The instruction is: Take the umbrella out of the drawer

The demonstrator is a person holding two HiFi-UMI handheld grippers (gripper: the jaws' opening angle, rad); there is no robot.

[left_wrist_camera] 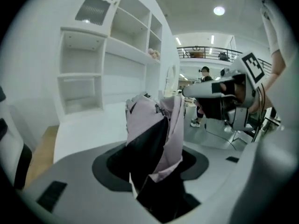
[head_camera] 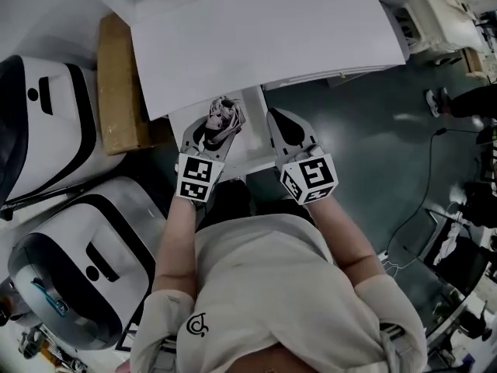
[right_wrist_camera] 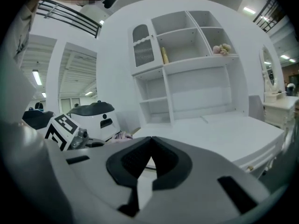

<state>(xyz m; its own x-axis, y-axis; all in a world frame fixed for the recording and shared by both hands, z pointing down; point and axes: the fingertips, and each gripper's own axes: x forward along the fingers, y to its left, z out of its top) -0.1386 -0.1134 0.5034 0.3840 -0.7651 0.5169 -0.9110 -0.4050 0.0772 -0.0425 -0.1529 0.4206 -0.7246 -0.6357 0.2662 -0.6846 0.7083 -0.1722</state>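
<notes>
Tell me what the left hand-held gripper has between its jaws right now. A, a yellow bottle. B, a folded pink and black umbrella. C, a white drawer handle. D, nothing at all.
B: in the left gripper view, the jaws of the left hand-held gripper close on the folded umbrella, whose pink and black fabric sticks up between them.

Folded umbrella (head_camera: 224, 116) in left claw (head_camera: 215, 124), right claw (head_camera: 281, 124) just beside, both near a white desk (head_camera: 272, 37).
</notes>
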